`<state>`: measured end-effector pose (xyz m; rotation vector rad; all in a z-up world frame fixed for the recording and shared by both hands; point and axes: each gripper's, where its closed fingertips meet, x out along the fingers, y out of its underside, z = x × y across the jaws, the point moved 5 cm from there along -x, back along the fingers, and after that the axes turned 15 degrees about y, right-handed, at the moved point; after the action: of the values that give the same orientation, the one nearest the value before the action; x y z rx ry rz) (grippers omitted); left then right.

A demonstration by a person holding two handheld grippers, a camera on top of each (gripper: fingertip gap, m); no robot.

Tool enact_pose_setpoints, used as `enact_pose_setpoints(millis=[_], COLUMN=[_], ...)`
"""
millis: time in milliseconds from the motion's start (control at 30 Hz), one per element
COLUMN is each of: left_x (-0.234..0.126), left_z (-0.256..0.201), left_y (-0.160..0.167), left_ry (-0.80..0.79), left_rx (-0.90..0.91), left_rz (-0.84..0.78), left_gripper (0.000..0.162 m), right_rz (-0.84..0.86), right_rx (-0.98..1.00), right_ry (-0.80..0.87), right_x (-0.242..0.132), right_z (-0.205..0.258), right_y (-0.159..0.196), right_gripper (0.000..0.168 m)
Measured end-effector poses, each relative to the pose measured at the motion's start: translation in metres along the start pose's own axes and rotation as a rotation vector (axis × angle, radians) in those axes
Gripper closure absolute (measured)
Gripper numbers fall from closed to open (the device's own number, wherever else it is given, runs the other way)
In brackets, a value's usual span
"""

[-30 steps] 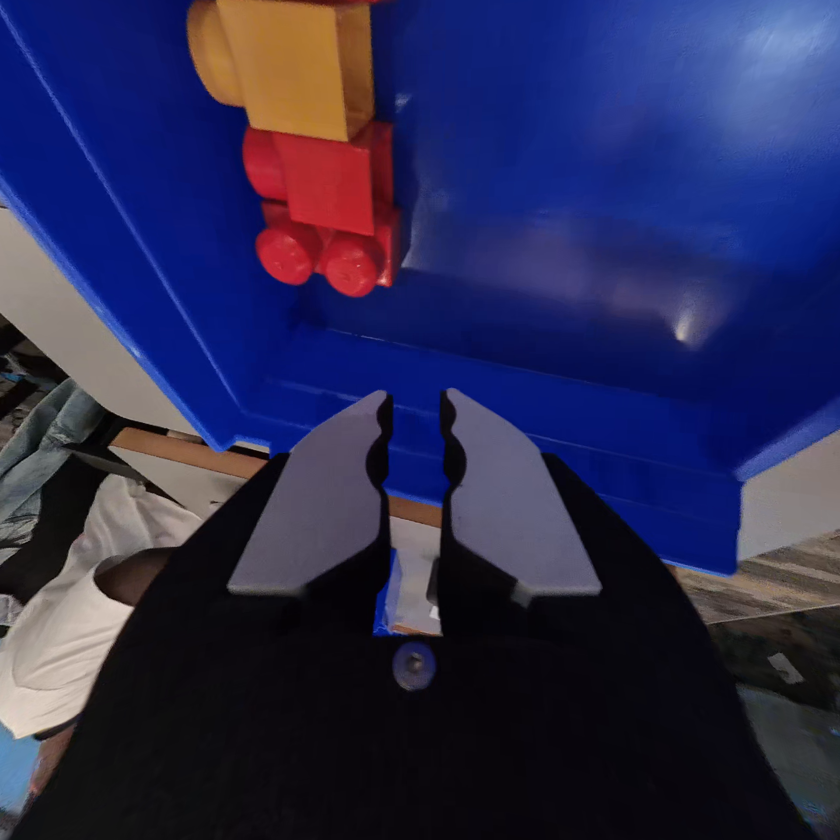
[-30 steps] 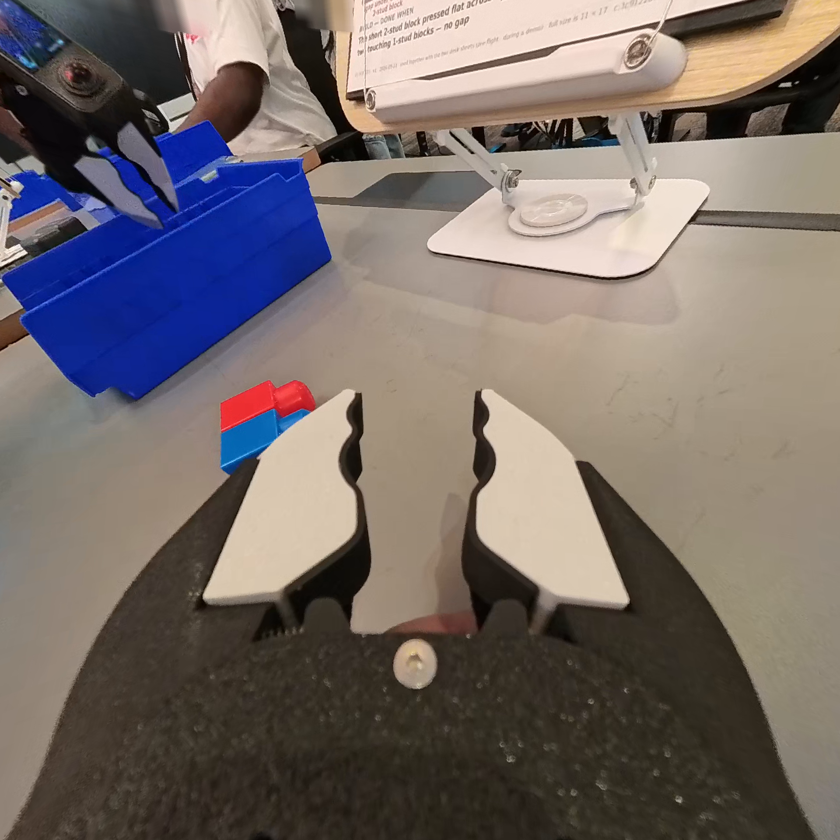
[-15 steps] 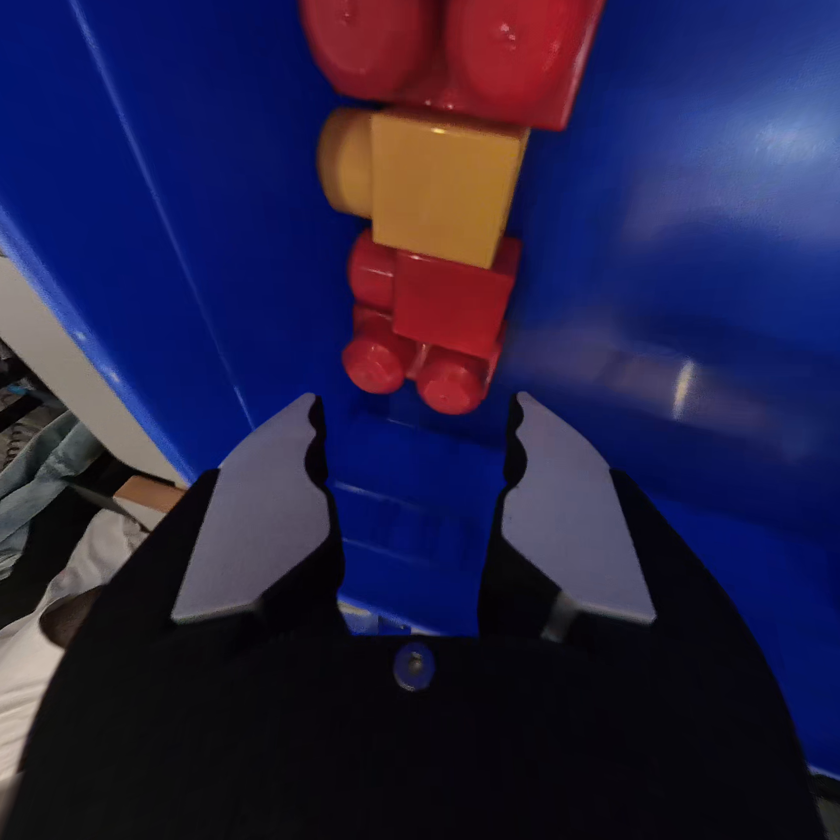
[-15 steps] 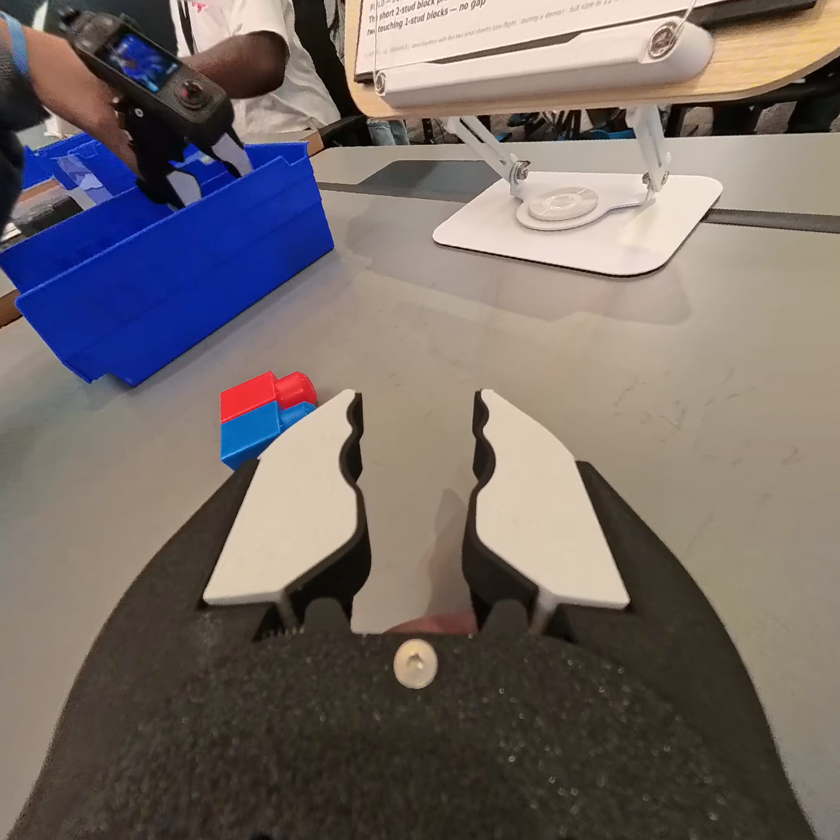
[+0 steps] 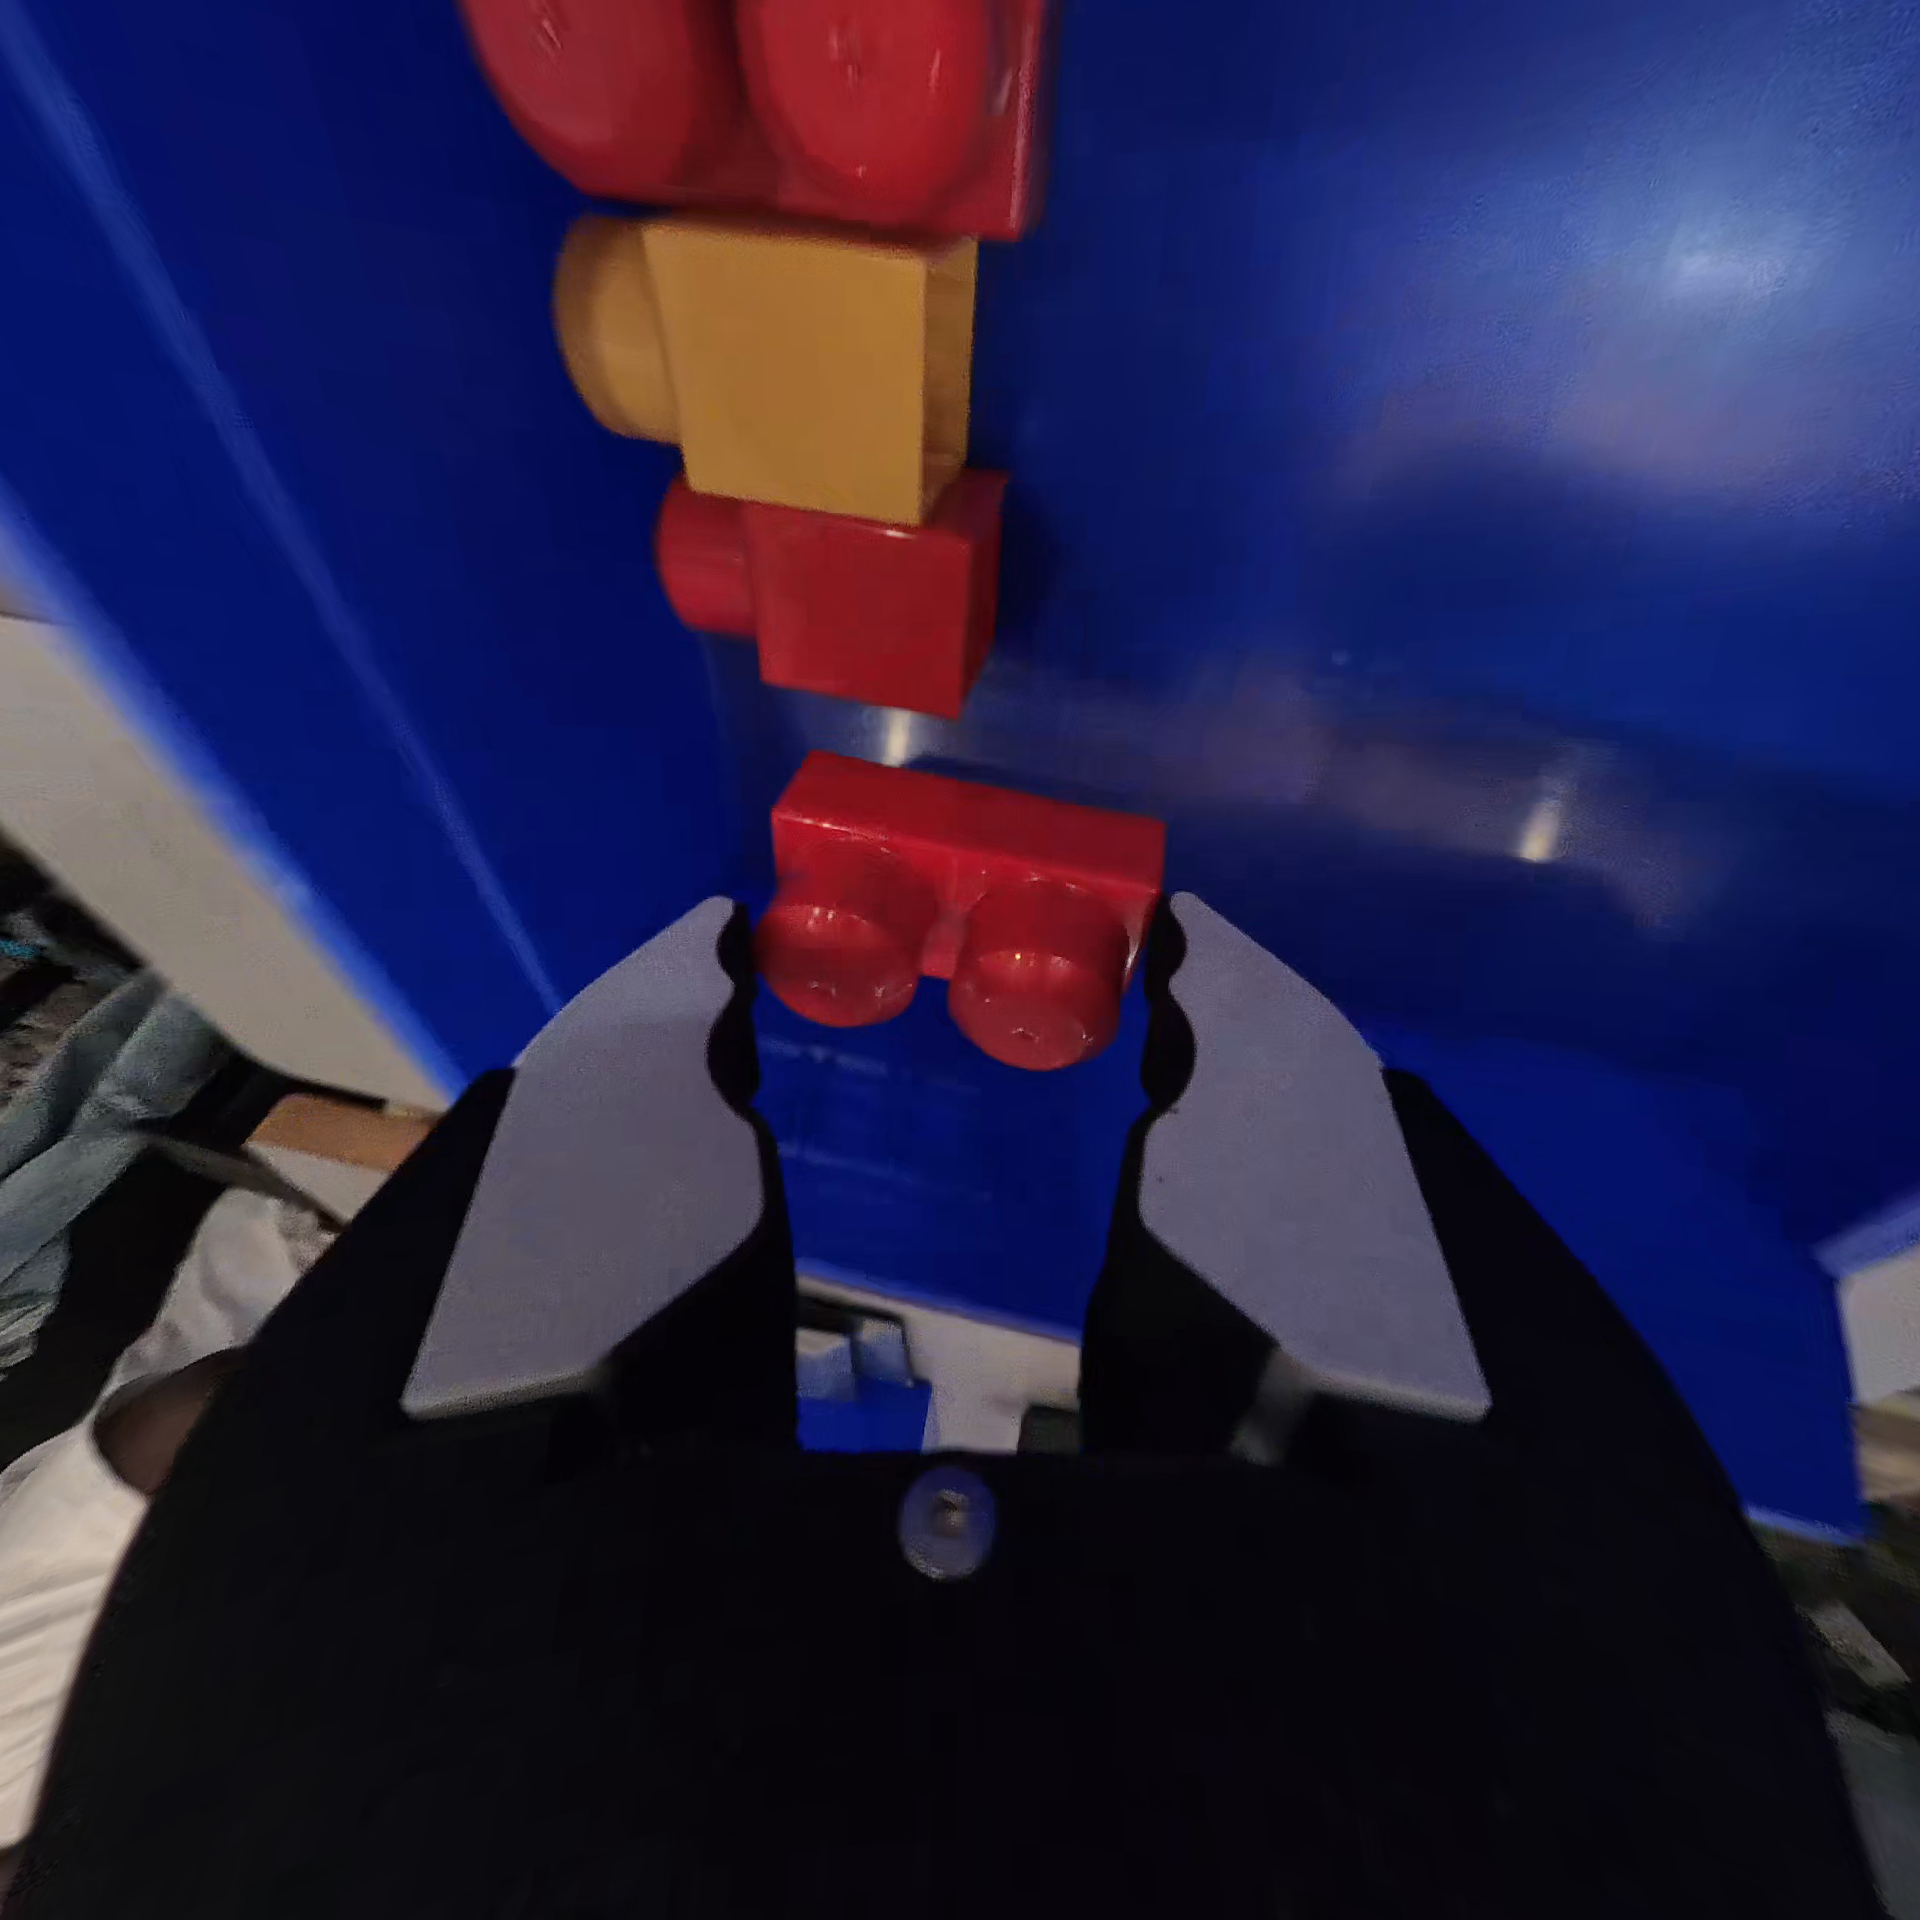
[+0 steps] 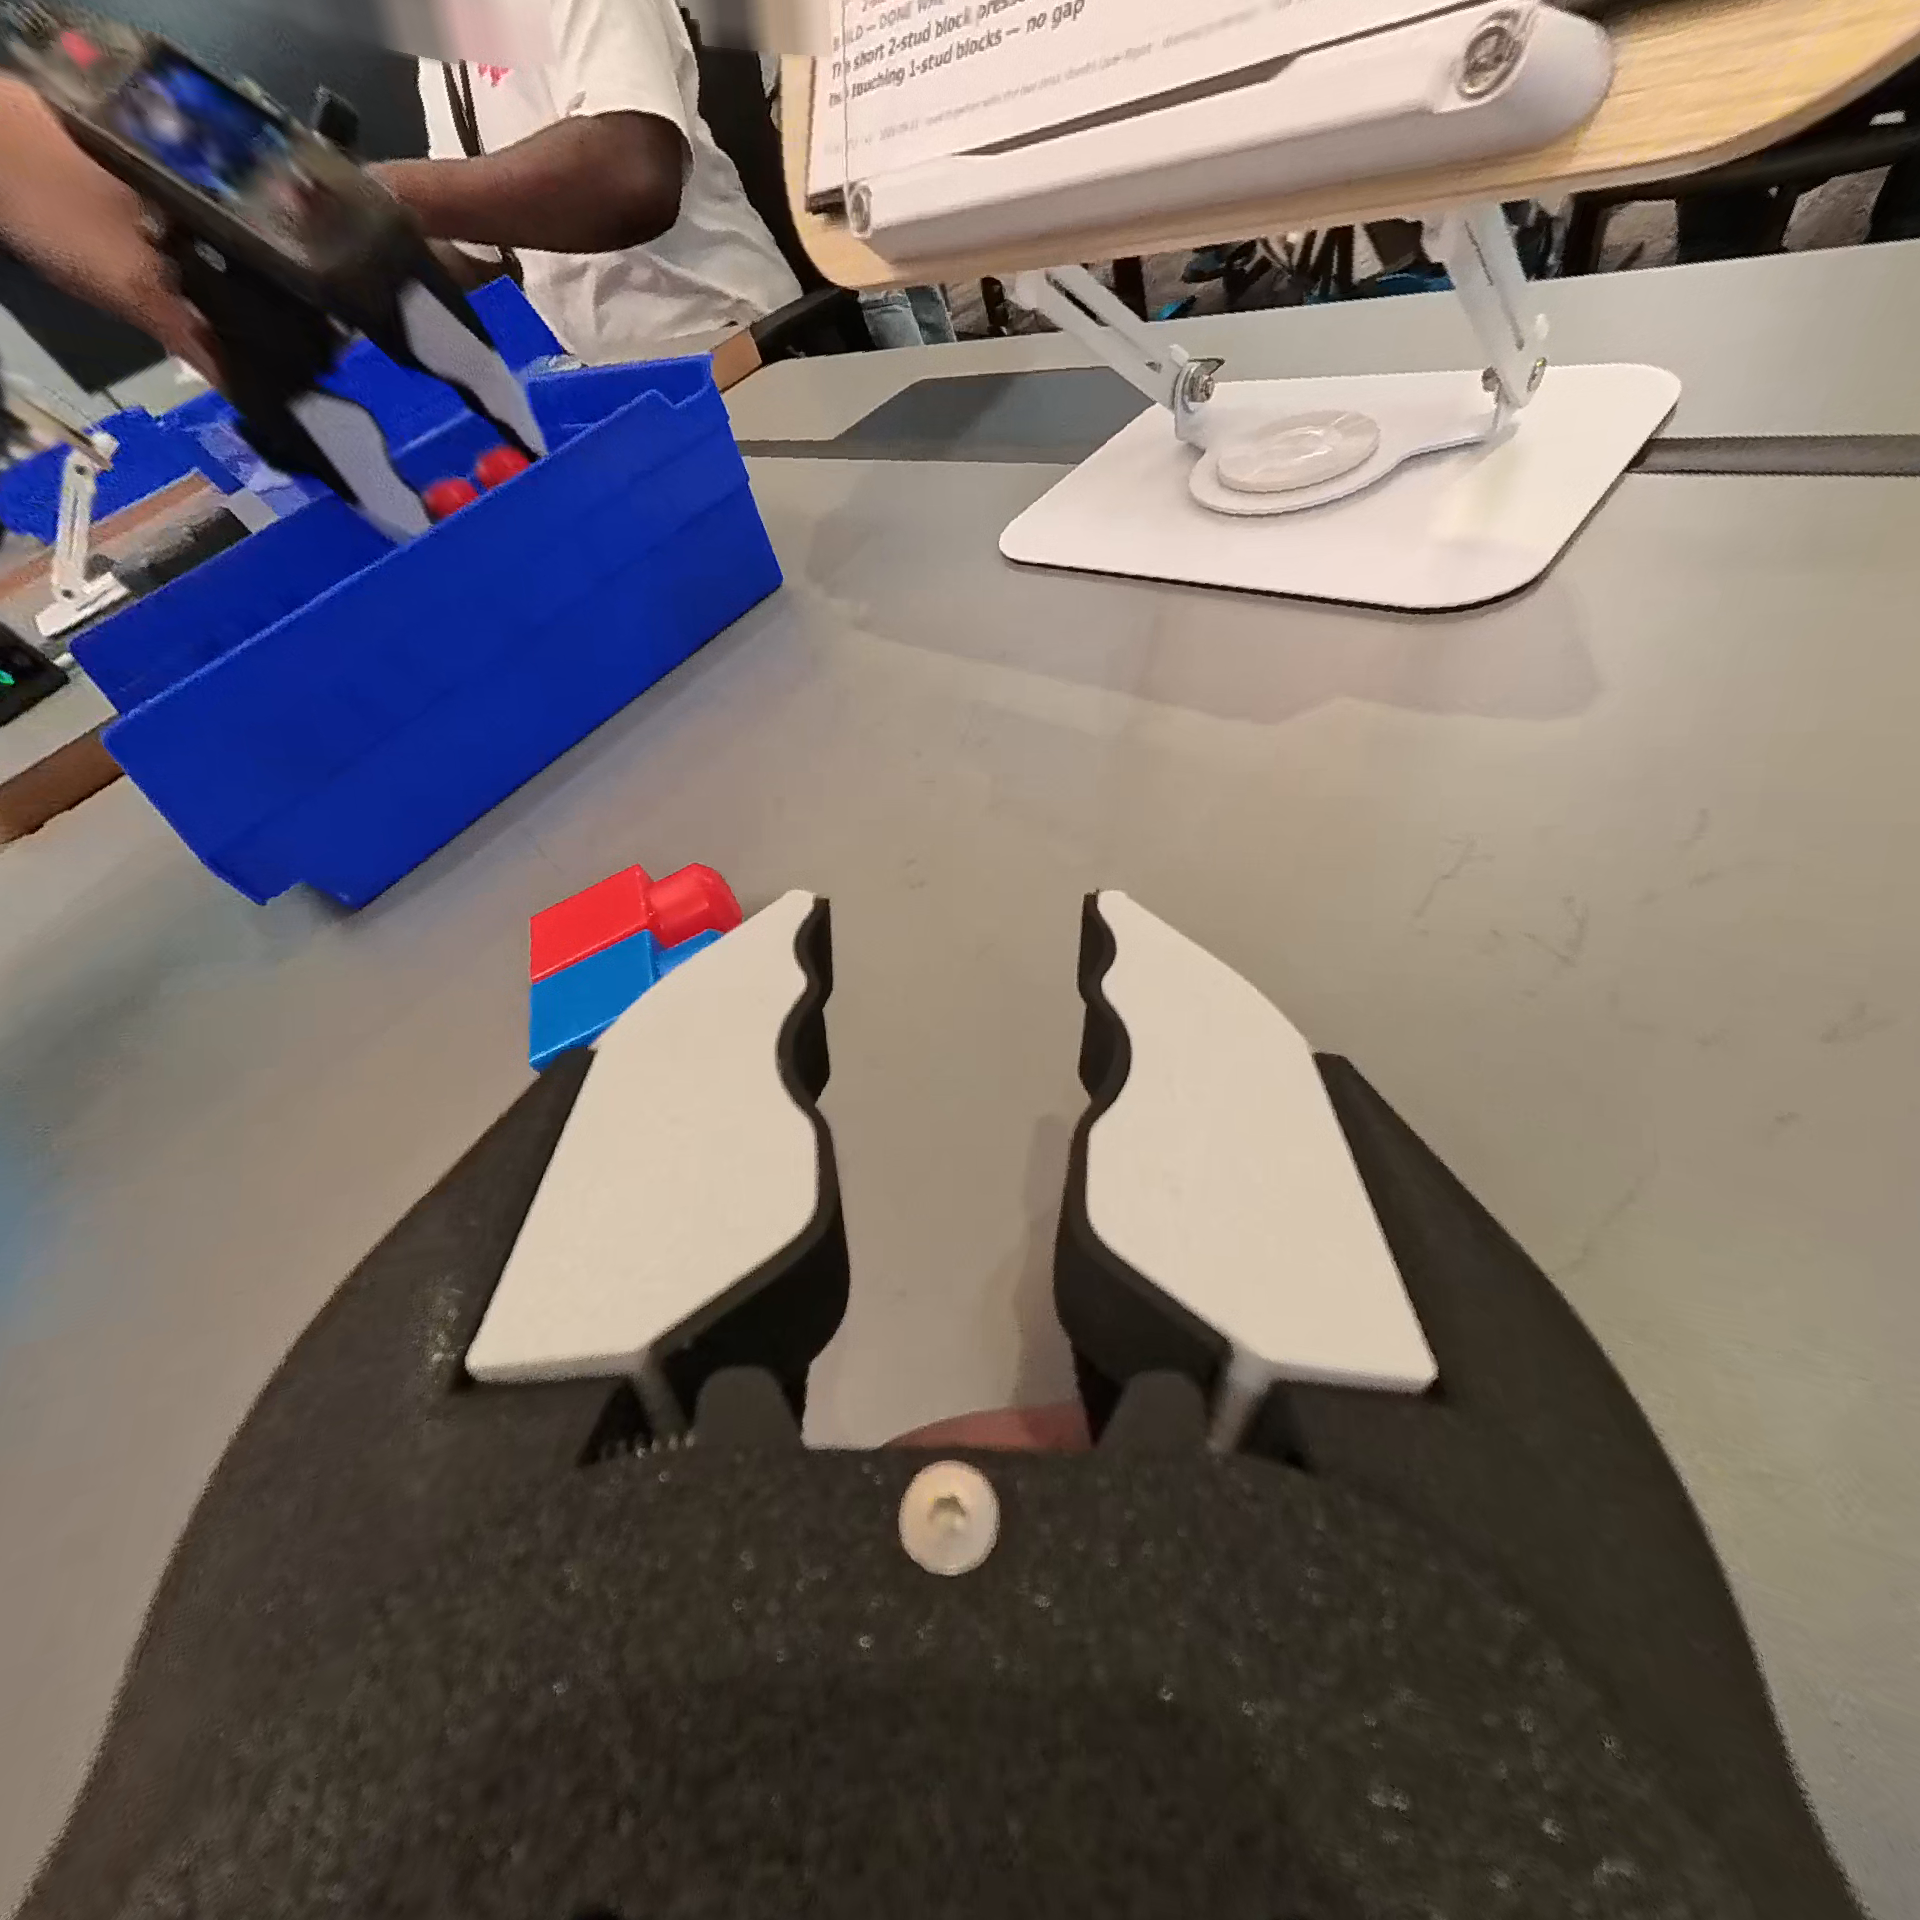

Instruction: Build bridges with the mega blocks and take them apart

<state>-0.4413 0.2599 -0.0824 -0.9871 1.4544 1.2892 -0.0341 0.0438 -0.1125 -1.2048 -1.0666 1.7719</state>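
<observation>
My left gripper (image 5: 951, 935) reaches into the blue bin (image 5: 1455, 520) and is shut on a red two-stud block (image 5: 966, 883), one finger on each end. A red one-stud block (image 5: 862, 592), a yellow block (image 5: 800, 364) and a bigger red block (image 5: 790, 94) lie farther in the bin. In the right wrist view the left gripper (image 6: 468, 488) holds the red block (image 6: 478, 480) at the rim of the bin (image 6: 416, 707). My right gripper (image 6: 956, 914) is open and empty, low over the grey table (image 6: 1351, 883). A red block on a blue block (image 6: 592, 966) lies just left of its left finger.
A white stand (image 6: 1351, 499) holding a wooden board and a printed sheet stands at the back right of the table. A person in a white shirt (image 6: 623, 208) sits behind the bin. Another blue bin (image 6: 114, 457) is at the far left. Tip to tip, the grippers are about 45 centimetres apart.
My left gripper moved down into the bin, opened, then closed on the red two-stud block and pulled it away from the other blocks. The right gripper has barely moved.
</observation>
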Motion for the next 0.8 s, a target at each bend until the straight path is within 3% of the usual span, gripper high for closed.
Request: enact_pose_setpoints(millis=[133,300,400,567,800], left_x=[-0.079,-0.14,-0.134,-0.088,-0.044], left_z=[-0.037,-0.082,-0.092,-0.077,-0.061], left_y=[-0.028,-0.12,-0.187,-0.287,-0.365], left_ry=[-0.105,-0.144,-0.124,-0.065,0.036], left_rx=[0.063,0.216,0.318,0.369,0.352], left_rz=[-0.14,-0.331,-0.369,-0.29,-0.119], left_gripper=[0.09,0.09,0.09,0.09,0.09], right_rz=[-0.018,-0.047,-0.061,-0.092,-0.102], right_rx=[-0.034,-0.067,-0.093,-0.157,-0.191], right_ry=[0.003,0.002,0.005,0.02,0.026], right_x=[0.0,-0.002,-0.006,-0.017,-0.025], right_z=[0.004,0.007,0.009,0.015,0.014], right_y=[-0.001,-0.004,-0.003,-0.001,0.003], right_gripper=[0.123,0.122,0.122,0.123,0.123])
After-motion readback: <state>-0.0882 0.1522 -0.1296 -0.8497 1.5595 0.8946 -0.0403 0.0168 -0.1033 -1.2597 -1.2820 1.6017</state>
